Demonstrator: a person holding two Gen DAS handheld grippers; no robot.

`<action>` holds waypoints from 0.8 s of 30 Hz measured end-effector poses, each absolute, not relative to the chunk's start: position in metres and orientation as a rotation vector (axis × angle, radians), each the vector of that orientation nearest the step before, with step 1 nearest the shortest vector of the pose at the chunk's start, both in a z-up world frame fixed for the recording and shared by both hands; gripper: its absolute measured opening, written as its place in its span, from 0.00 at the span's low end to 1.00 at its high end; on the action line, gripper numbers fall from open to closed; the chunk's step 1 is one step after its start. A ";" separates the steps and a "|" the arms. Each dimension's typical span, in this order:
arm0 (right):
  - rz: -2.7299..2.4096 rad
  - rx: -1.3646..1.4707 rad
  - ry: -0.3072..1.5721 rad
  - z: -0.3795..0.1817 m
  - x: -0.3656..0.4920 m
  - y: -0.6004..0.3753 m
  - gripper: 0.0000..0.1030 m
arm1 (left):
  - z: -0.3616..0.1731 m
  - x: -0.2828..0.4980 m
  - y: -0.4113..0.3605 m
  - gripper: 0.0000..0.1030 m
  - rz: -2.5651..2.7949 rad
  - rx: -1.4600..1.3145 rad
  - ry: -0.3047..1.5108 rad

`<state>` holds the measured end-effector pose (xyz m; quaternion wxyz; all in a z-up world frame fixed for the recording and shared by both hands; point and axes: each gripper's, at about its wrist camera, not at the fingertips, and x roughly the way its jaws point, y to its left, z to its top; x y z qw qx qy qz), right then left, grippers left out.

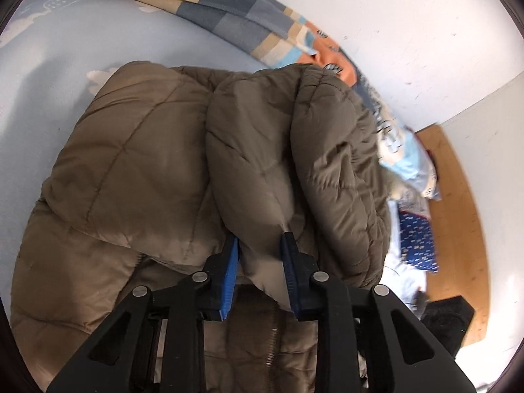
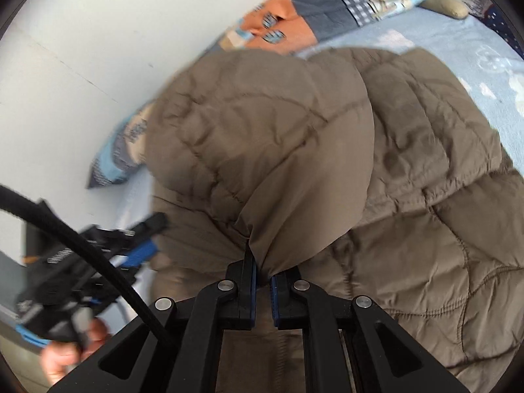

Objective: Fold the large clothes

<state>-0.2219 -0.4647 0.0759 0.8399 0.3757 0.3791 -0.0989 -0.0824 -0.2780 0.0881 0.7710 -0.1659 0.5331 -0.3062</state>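
Left tongs (image 1: pixel 260 245) grip brown jacket (image 1: pixel 137 150) fold; right tongs (image 2: pixel 262 267) pinch another fold. Patterned quilt (image 1: pixel 229 16) at 12 o'clock on bed (image 1: pixel 42 59).

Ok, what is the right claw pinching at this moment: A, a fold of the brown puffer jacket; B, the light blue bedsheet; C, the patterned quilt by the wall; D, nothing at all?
A: the right claw is shut on a bunched fold of the brown puffer jacket, the fabric pulled to a point between its blue pads, while the patterned quilt lies off by the wall.
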 end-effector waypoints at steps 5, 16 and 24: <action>-0.257 0.758 0.866 0.043 -0.207 -0.471 0.08 | 0.092 -0.084 -0.283 0.25 -0.597 -0.218 1.106; -0.311 0.698 0.807 0.106 -0.244 -0.462 0.41 | 0.131 -0.092 -0.280 0.25 -0.485 -0.040 0.875; -0.329 0.387 0.534 0.157 -0.231 -0.471 0.41 | 0.129 -0.094 -0.300 0.46 -0.499 0.062 0.757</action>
